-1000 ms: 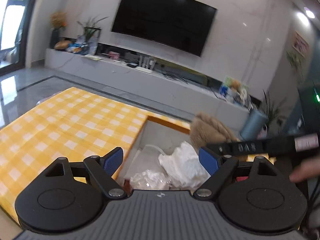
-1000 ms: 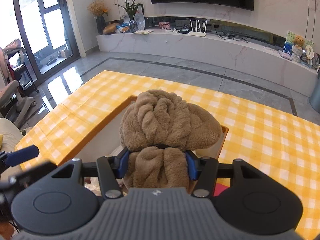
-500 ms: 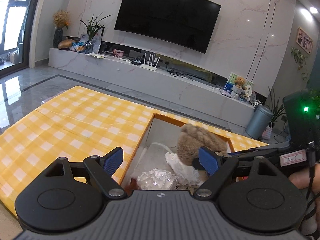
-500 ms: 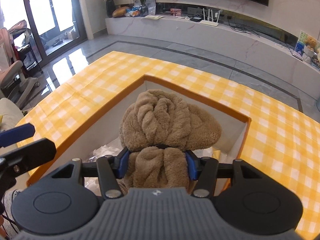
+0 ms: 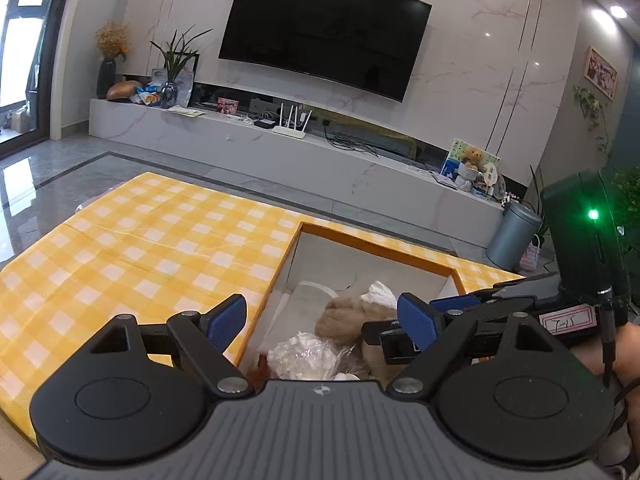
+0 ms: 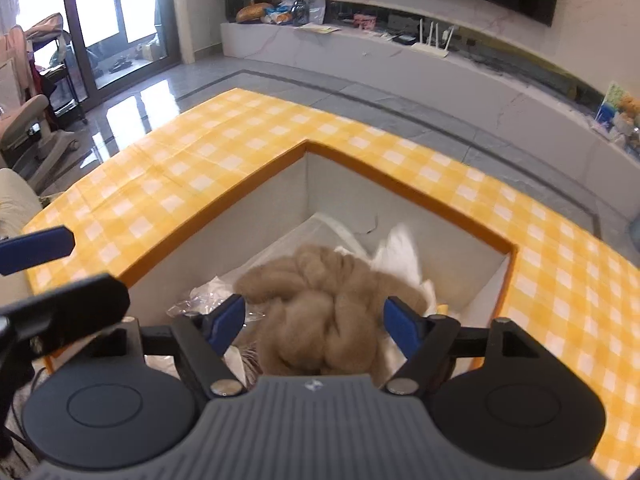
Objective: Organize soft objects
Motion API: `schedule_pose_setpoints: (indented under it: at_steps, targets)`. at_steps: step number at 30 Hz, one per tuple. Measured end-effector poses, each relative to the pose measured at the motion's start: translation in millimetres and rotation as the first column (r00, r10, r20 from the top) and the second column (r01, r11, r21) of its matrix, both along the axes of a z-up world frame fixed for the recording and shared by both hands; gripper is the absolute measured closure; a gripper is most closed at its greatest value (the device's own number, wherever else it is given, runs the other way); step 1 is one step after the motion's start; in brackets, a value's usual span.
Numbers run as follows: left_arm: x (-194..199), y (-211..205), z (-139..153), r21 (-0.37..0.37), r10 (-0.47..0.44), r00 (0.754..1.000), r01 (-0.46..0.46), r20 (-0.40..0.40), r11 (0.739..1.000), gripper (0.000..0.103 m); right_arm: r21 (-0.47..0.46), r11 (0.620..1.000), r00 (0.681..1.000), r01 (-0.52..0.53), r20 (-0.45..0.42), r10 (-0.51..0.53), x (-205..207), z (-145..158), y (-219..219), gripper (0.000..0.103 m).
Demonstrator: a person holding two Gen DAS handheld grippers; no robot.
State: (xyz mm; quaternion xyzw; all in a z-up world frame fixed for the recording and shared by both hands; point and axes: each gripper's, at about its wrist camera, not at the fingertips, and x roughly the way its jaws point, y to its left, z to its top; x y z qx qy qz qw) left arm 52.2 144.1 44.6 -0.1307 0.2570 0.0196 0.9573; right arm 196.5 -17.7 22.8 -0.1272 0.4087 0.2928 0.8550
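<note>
A tan fuzzy plush bundle [image 6: 320, 304] lies inside the open box with an orange rim [image 6: 400, 184], on crumpled white plastic bags [image 6: 400, 256]. My right gripper [image 6: 314, 320] is open, its blue pads apart on either side of the plush, not pinching it. In the left wrist view the plush [image 5: 348, 316] and a clear plastic bag [image 5: 304, 356] sit in the box [image 5: 376, 248]. My left gripper [image 5: 324, 320] is open and empty, above the box's near left edge. The right gripper [image 5: 452, 320] reaches in from the right.
The box stands on a table with a yellow checked cloth [image 5: 152, 240]. Beyond it are a grey floor, a long TV bench [image 5: 280, 148] and a wall TV. A chair [image 6: 36, 136] stands at the left in the right wrist view.
My right gripper lowered the plush into the box and opened, letting it go. The plush has dropped among the bags. My left gripper stays open and has shifted little.
</note>
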Motion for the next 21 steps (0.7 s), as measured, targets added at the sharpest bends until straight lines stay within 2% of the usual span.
schedule_pose_setpoints:
  at_steps: [5, 8, 11, 14, 18, 21]
  targets:
    - [-1, 1, 2, -0.025, -0.007, 1.0, 0.007, -0.003, 1.0, 0.003, -0.01, 1.0, 1.0, 0.007, 0.019, -0.007, -3, 7, -5, 0.024]
    - [-7, -2, 8, -0.013, -0.014, 1.0, 0.014, 0.016, 1.0, 0.003, 0.002, 1.0, 0.999, 0.023, 0.034, -0.023, -8, 15, -13, 0.02]
    - [-18, -15, 20, 0.04, -0.059, 0.993, 0.056, 0.098, 0.998, 0.003, 0.029, 0.999, 0.997, 0.038, 0.06, -0.04, -19, 28, -26, 0.011]
    - [-29, -36, 36, 0.107, -0.059, 0.988, 0.043, 0.145, 0.993, 0.0, 0.045, 0.998, 0.993, 0.053, 0.103, -0.057, -35, 45, -45, 0.009]
    - [-43, -66, 54, 0.118, 0.007, 0.979, -0.032, 0.205, 0.992, 0.0, 0.069, 0.988, 0.976, 0.139, 0.16, -0.148, -61, 67, -77, 0.003]
    - [-52, -85, 64, 0.139, -0.009, 0.976, -0.021, 0.217, 0.99, 0.0, 0.079, 0.98, 0.954, 0.18, 0.231, -0.194, -86, 81, -103, 0.003]
